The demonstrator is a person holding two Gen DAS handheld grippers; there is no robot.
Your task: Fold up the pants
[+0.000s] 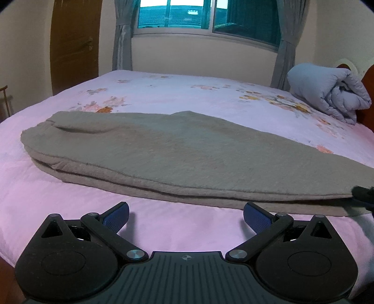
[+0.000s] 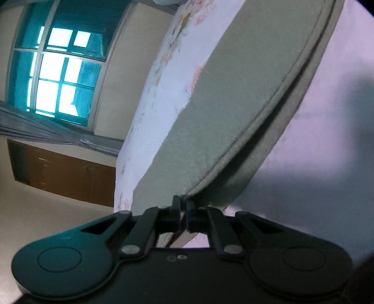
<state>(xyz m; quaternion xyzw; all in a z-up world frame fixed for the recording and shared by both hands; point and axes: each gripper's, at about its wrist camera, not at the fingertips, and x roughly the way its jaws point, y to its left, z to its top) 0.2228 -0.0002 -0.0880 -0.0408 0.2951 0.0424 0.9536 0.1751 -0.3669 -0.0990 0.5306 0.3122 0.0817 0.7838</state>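
Pants (image 1: 177,149): grey-olive, plain, fuzzy nap, no print; paler grey-green in right wrist view.
Bed sheet (image 1: 58,194): pink-lilac near edge, whiter toward far side; floral print, pink/orange/yellow blooms w/ grey leaves.
Quilt (image 1: 327,91): pale blue-grey, plain.
Curtains (image 1: 121,46): grey-blue.
Window (image 1: 177,14): teal tint, bright white panes, pale frame.
Door (image 1: 74,44): brown wood.
Walls: cream.
Headboard (image 1: 368,93): red-brown.
Left tongs (image 1: 185,216): black body, blue textured pads (image 1: 116,217).
Right tongs (image 2: 183,205): black throughout.
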